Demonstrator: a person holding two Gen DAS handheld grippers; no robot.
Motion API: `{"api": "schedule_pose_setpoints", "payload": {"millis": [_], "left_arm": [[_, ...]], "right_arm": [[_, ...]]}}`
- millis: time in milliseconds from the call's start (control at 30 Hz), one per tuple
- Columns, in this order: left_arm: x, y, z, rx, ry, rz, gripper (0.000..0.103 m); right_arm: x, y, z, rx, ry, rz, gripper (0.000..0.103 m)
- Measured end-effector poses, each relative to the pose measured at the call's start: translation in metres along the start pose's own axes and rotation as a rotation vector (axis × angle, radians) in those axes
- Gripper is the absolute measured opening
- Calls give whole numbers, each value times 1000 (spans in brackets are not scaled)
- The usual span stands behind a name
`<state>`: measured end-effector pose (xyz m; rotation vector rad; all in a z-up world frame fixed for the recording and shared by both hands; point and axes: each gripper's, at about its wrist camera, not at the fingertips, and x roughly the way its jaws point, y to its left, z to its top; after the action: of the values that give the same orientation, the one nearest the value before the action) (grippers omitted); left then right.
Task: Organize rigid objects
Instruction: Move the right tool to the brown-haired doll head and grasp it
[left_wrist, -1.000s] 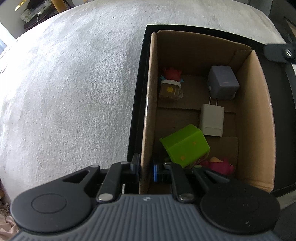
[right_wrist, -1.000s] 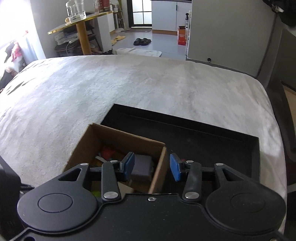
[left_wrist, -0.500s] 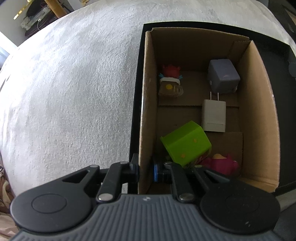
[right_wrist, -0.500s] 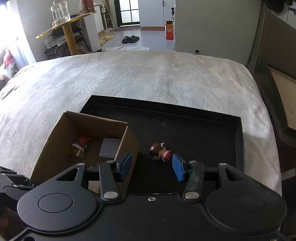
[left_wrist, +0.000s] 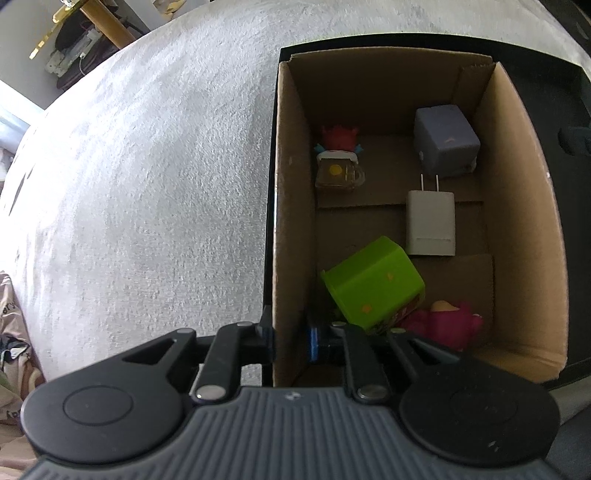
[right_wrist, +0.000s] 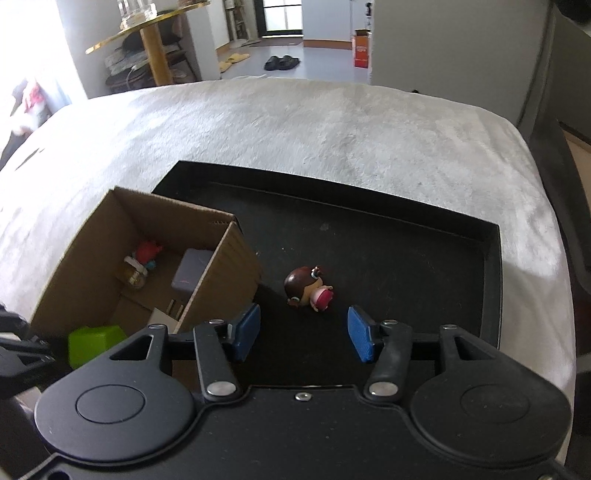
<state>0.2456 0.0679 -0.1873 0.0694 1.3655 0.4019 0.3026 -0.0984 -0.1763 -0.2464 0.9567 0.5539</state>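
Lying sideways on black tray (right_wrist: 424, 240): brown-haired doll (right_wrist: 307, 288), pink dress

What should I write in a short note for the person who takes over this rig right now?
Left gripper: jaws shut on the cardboard box wall, steadying it.
Right gripper: jaws open, empty, aimed at the doll figure.
Done: green block, white charger, grey cube, red-haired figure and pink toy lie in the box.
Left: the doll figure, lying on the black tray.
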Motion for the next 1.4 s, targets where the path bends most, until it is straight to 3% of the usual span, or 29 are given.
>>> {"api": "schedule_pose_setpoints", "payload": {"millis": [600, 900, 1000, 1133, 1400], "left_arm": [[4, -14, 7, 23, 30, 83, 20], [2, -13, 7, 18, 29, 78, 20], [2, -12, 7, 15, 29, 72, 20], [2, -10, 6, 14, 25, 66, 20], [2, -7, 4, 11, 18, 53, 20]], "right_arm": [[44, -6, 7, -166, 58, 43, 53], [68, 4, 12, -254, 94, 39, 53], [75, 4, 12, -269, 122, 64, 47], [79, 2, 11, -276, 140, 61, 41], [68, 6, 3, -286, 182, 20, 40]]}}
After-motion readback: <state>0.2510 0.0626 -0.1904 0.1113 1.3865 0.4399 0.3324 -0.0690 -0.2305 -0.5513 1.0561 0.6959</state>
